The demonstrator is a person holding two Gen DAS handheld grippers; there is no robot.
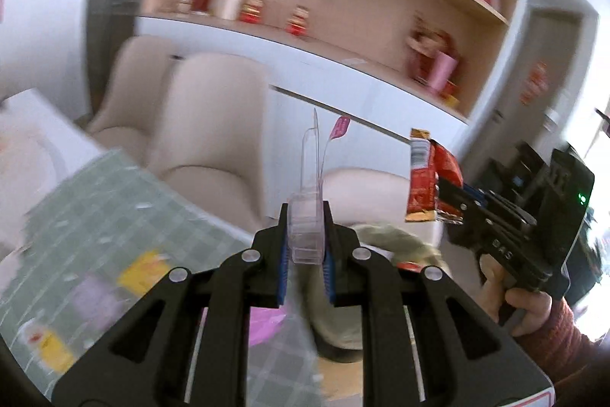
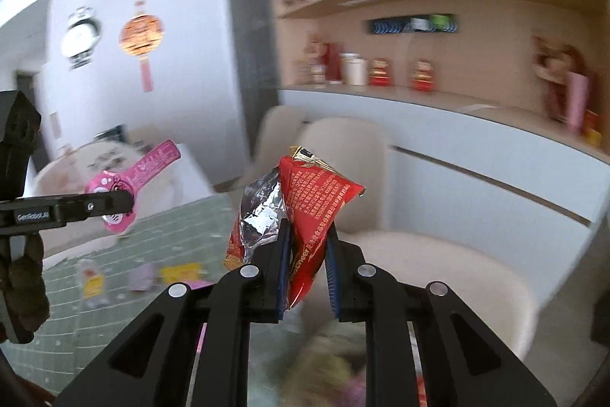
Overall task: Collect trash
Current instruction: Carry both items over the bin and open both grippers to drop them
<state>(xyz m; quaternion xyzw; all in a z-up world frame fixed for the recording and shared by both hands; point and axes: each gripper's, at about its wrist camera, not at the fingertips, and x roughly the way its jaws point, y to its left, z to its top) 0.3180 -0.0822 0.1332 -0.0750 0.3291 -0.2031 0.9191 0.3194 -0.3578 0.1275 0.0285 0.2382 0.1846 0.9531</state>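
Gripping clear blister pack (image 1: 307, 224) aloft, right hand (image 1: 530, 308) raising red wrapper (image 2: 309, 216)

light: bright, even daylight | blur: heavy motion smear on background | edges: fisheye curve, dark corners

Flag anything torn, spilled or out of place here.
The red snack wrapper in the right gripper is torn open, its foil lining showing. More wrappers lie scattered on the green table.
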